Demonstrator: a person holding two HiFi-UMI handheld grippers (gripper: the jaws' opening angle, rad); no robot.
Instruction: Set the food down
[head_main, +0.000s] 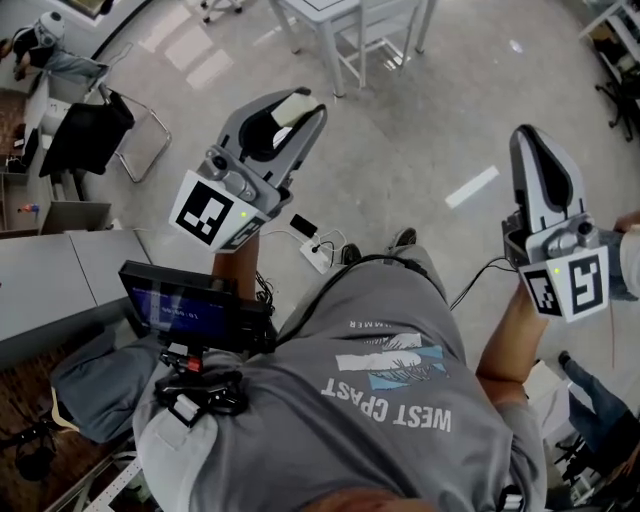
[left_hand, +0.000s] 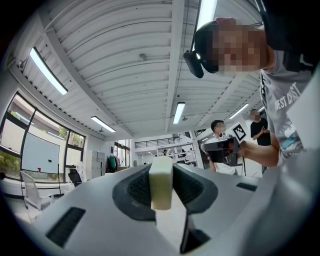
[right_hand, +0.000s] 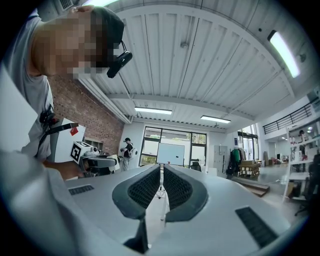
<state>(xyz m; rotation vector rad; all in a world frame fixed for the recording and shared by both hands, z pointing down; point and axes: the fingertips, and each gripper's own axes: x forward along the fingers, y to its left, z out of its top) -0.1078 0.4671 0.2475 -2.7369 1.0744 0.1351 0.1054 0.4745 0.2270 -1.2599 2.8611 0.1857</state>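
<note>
Head view: the left gripper (head_main: 292, 118) is pointing up and away from the body, clenching a pale cream food block (head_main: 294, 106) between its jaws. The right gripper (head_main: 532, 150) is hanging apart at the other side. Bare floor (head_main: 420, 130) is lying beneath both. A white table (head_main: 345, 35) is standing well beyond, and a chair (head_main: 105, 125) is off to the left.

Left gripper view: the block is sitting upright between the two dark pads (left_hand: 190, 187), gripped on both faces. The camera is looking towards the ceiling. People are standing far behind.

Right gripper view: the jaws are closing to a thin slit and grasping nothing. A whiteboard (right_hand: 172, 153) is showing in the distance.

Progress, as judged: the food is being carried in the air. The setting-down is not yet done, and no surface is lying under the block. The person's own torso and the cables on the floor are crowding the space below.
</note>
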